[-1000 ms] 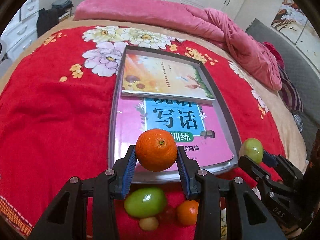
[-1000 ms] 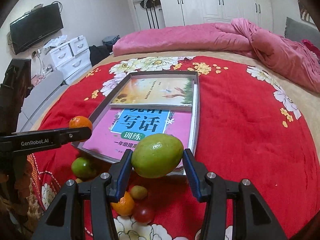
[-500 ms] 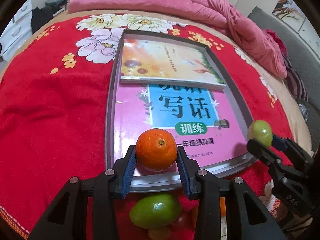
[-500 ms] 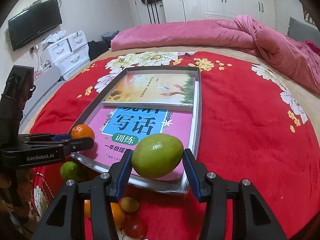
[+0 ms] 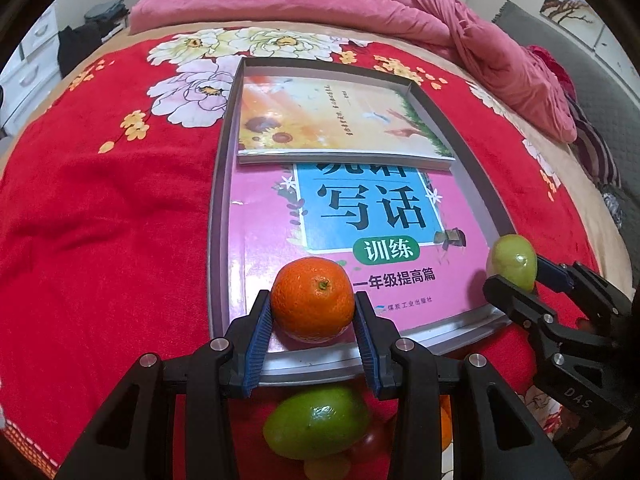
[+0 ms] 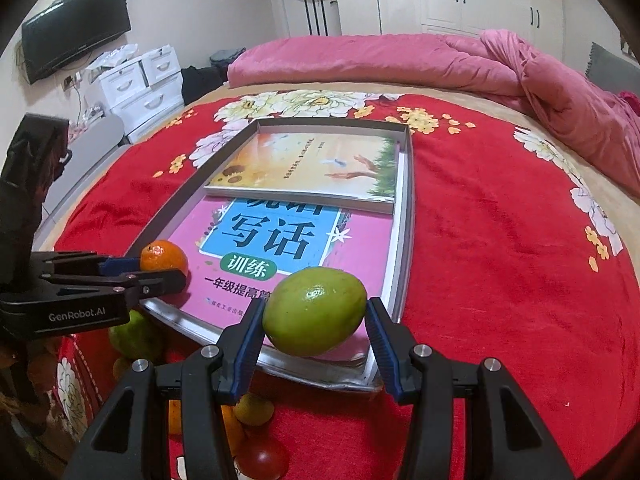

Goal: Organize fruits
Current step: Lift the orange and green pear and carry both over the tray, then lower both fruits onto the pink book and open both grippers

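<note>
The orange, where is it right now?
The orange is clamped in the left tool, over the near end of the pink book in the tray; the right wrist view shows it at far left.

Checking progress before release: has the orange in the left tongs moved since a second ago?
Yes. The orange, gripped in the left tongs, has gone forward and down over the tray's near rim; it now sits above the pink book.

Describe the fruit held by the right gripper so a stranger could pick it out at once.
Start at the grey tray of books on the red floral bedspread. Over its near right corner, the right gripper clamps a green oval fruit between blue-padded fingers. Unlike the orange in the left gripper and the loose green fruit lying on the bedspread, it is green and held.
</note>
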